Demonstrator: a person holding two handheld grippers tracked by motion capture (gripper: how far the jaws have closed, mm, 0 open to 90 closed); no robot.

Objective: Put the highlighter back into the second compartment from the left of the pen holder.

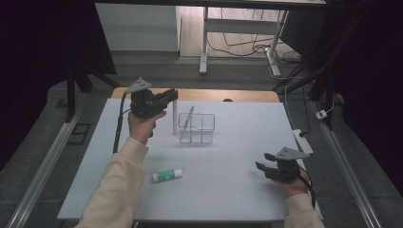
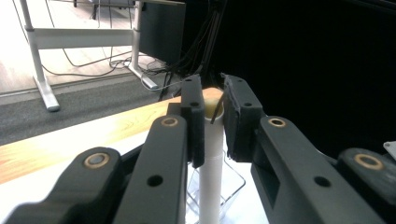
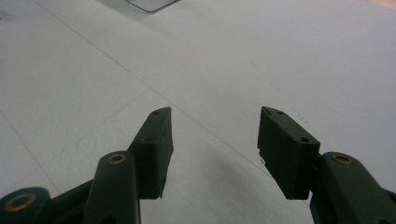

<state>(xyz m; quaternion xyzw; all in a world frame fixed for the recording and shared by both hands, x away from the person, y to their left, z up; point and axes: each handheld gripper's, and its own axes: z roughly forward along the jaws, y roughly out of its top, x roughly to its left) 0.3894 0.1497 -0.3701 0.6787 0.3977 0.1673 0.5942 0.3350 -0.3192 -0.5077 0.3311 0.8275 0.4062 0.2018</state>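
My left gripper (image 1: 173, 96) is raised over the back left of the white table (image 1: 237, 190), shut on the top of a slim white tube (image 1: 174, 118) that hangs upright. In the left gripper view both pads squeeze that white tube (image 2: 211, 158) just under its tan end, my left gripper (image 2: 212, 116) pointing level. Just right of the tube stands a clear plastic organizer (image 1: 199, 129) with a thin flat piece (image 1: 187, 118) leaning in it. A white and green glue stick (image 1: 167, 175) lies flat near the front. My right gripper (image 1: 263, 161) (image 3: 215, 140) rests open at the right, nothing between its jaws.
A wooden strip (image 1: 237, 95) borders the table's back edge. A white power strip (image 1: 302, 141) lies off the right side. White desk legs (image 1: 204, 45) and loose cables are on the floor beyond. A corner of the organizer (image 3: 149, 3) shows in the right gripper view.
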